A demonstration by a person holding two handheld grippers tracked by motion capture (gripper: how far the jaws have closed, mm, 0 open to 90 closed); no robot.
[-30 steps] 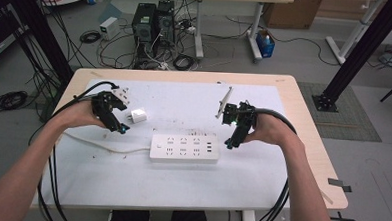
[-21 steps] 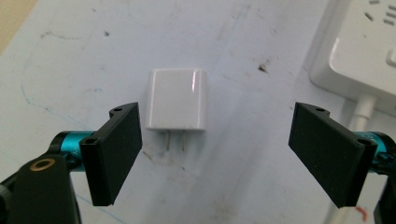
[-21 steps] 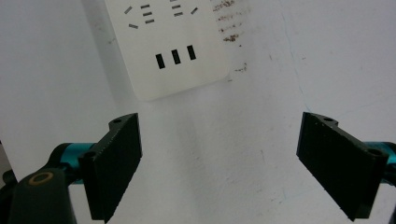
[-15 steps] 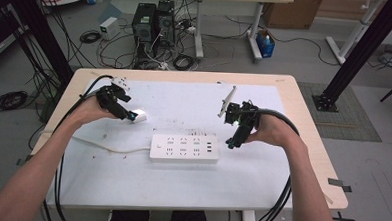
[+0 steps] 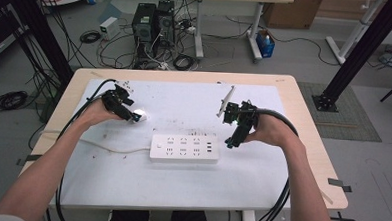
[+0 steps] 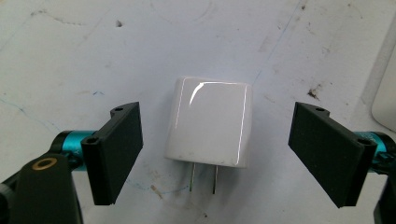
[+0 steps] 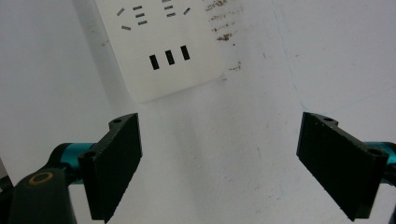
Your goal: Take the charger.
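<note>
A small white plug adapter (image 6: 208,122) lies flat on the white table cover, its two prongs pointing toward the camera. My left gripper (image 6: 219,154) is open, one jaw on each side of the adapter with clear gaps. From above, the adapter (image 5: 140,116) sits just at the tip of the left gripper (image 5: 132,113). A white power strip (image 5: 184,148) lies mid-table; its end with three slots (image 7: 161,46) shows ahead of my right gripper (image 7: 219,163). The right gripper (image 5: 232,141) is open and holds nothing, just right of the strip.
The strip's white cord (image 5: 102,145) runs left across the table cover (image 5: 181,180). A thin white stick (image 5: 226,101) lies at the back right. Black cables trail from both grippers over the table edges. Dark specks mark the cover.
My left gripper has shifted down and right to straddle the adapter, which has stayed in place. The right gripper has barely moved.
</note>
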